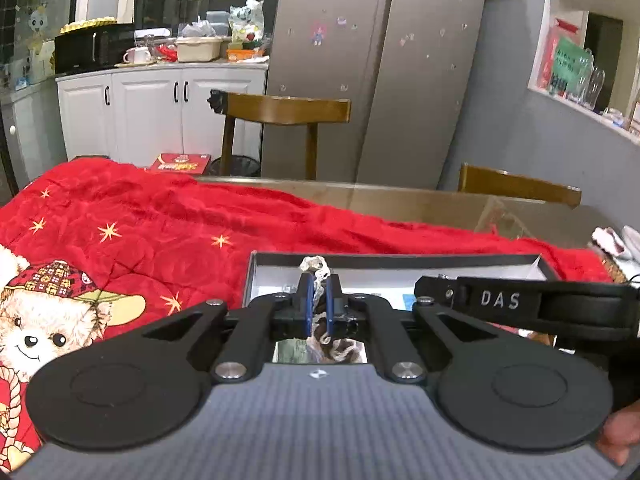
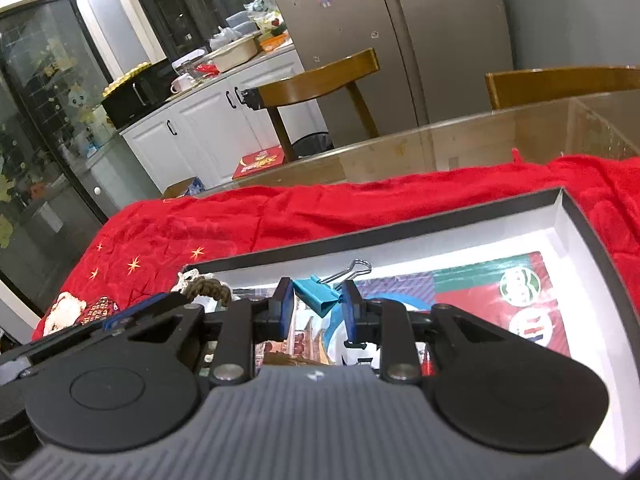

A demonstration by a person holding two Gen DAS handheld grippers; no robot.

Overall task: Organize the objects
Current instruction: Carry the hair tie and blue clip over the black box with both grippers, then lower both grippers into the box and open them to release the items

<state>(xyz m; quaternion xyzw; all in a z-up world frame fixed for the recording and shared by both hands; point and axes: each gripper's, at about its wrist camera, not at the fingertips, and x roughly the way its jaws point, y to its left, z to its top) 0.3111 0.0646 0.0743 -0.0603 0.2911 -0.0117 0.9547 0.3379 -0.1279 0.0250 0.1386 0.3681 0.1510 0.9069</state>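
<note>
Braided cord [image 1: 319,280]: off-white and brown strands, knotted, frayed at the top; clamped between the blue pads [image 1: 307,300] of the left gripper [image 1: 319,294], its upper end poking above the fingertips, its lower loops hanging beneath, over the near left corner of the box [image 1: 400,259]. Left gripper: tilted downward, jaws clenched tight on the cord. Box: shallow, dark outside, white inside, resting on a red blanket [image 1: 160,220] with gold stars and a teddy-bear print; floor lined with colourful printed cards [image 2: 480,292]. Binder clip [image 2: 320,294]: teal body, wire handles [image 2: 352,270] pointing away from the camera; pinched between the blue pads [image 2: 285,300] of the right gripper [image 2: 318,302], held over the box interior. Right gripper: angled downward, jaws partly closed, grasping the clip. Obscured: most of the box floor in the left wrist view lies behind the gripper body; the cord's lower end is hard to make out; a fingertip [image 1: 618,436] shows at the right edge, the rest of the hand cut off.
</note>
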